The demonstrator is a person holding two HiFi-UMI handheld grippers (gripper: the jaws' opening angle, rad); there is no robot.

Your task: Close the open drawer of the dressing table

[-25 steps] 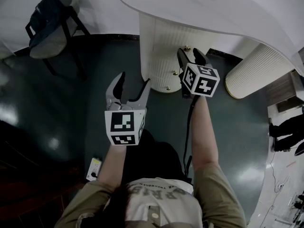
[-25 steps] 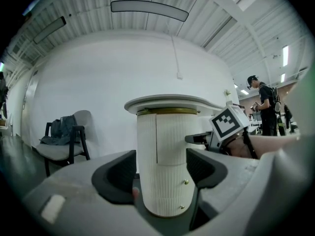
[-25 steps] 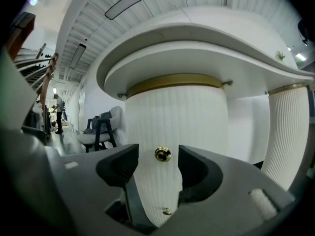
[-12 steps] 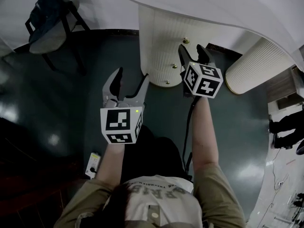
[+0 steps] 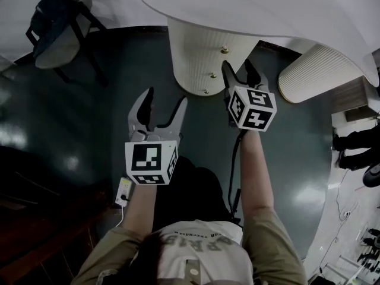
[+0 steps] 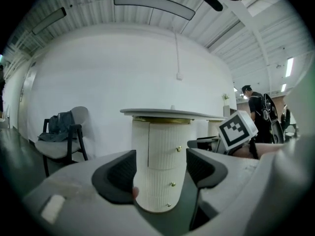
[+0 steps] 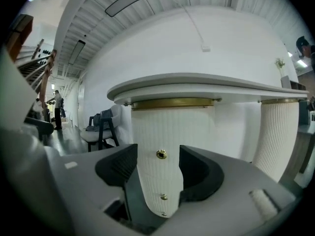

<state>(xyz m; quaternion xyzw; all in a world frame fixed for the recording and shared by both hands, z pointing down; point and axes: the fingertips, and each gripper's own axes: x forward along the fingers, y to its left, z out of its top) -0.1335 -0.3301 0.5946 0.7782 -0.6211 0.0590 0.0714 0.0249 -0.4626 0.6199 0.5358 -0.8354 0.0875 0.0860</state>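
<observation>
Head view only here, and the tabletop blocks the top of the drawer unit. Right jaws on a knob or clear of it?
Observer: Clear. In the right gripper view the right gripper has its jaws wide apart, just eased in slightly, with nothing gripped. The top knob shows beyond them, untouched.
Operator: Any drawer front sticking out?
Observer: Not that I can see. In that view the drawer unit looks flush top to bottom, though I couldn't rule out a small gap.
Operator: Left side?
Observer: In its own view the left gripper is open and empty, aimed at the same unit.
</observation>
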